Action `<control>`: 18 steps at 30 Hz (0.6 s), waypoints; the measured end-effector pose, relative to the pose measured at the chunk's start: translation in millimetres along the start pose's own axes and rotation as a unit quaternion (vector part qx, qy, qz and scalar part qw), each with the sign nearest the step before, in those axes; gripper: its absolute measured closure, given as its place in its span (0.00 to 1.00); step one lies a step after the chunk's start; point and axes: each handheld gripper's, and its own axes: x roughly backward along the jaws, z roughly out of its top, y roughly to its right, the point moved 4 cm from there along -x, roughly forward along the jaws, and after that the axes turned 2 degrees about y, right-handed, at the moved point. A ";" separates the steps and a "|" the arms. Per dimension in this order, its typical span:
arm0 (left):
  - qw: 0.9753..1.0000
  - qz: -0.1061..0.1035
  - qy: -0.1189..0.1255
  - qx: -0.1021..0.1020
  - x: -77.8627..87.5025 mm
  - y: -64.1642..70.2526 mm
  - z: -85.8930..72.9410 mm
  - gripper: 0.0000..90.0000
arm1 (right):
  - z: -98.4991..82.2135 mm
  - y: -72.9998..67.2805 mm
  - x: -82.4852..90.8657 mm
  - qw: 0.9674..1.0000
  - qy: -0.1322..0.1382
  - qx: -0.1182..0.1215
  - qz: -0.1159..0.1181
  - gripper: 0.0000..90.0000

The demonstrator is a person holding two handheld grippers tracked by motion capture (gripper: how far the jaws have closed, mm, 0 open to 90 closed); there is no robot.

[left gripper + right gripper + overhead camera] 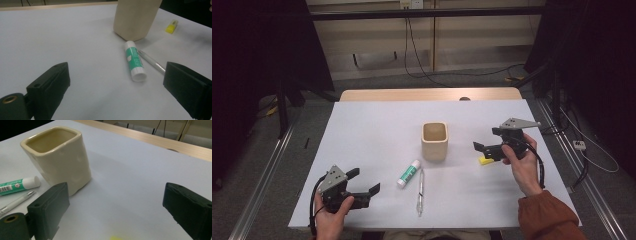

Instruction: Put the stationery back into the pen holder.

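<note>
A cream ceramic cup [434, 141] stands upright near the middle of the white table [377, 125]. In front of it lie a green-and-white glue stick [408, 173] and a clear pen [420, 192]. A small yellow block [485, 161] lies right of the cup. My left gripper [364, 181] is held open at the front left, apart from the glue stick [134, 62] and pen [151, 61]. My right gripper [486, 140] hangs open just above the yellow block [116, 238], with the cup [58, 155] ahead to its left. Neither gripper holds anything.
The table's wooden far edge [427, 94] lies behind the cup. Metal rails [267, 170] run along both sides of the table, and cables [422, 65] trail over the floor beyond. Bare table surface stretches to the left and back.
</note>
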 end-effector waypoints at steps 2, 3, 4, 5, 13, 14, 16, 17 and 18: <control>1.000 0.000 0.000 0.003 0.1 -0.8 -0.3 0.08 | -3.1 4.0 4.0 1.000 0.010 0.001 -0.014 0.07; 1.000 0.000 0.001 0.002 0.3 -1.1 -0.1 0.08 | -5.1 5.7 5.6 1.000 0.011 0.002 -0.022 0.07; 1.000 0.000 0.002 0.003 0.5 -0.8 0.1 0.08 | -7.2 7.4 7.2 1.000 0.013 -0.001 -0.023 0.08; 1.000 -0.001 0.002 0.001 0.6 -0.7 0.5 0.08 | -10.0 9.9 8.9 0.999 0.012 -0.006 -0.030 0.09; 1.000 0.001 0.003 -0.002 2.9 2.0 0.4 0.08 | -24.6 33.8 17.4 0.998 0.010 -0.041 -0.049 0.16; 1.000 0.001 0.003 -0.002 3.8 1.4 0.1 0.08 | -26.1 36.0 18.3 0.998 0.002 -0.046 -0.048 0.16; 1.000 0.004 0.004 0.002 5.0 0.5 -0.6 0.08 | -29.9 39.2 19.3 0.998 -0.013 -0.054 -0.040 0.16; 1.000 0.004 0.005 0.004 5.1 0.3 -0.8 0.08 | -31.3 40.1 19.7 0.998 -0.017 -0.052 -0.041 0.17; 1.000 0.004 0.005 0.004 5.2 0.1 -0.9 0.08 | -32.7 41.2 20.7 0.998 -0.018 -0.049 -0.038 0.17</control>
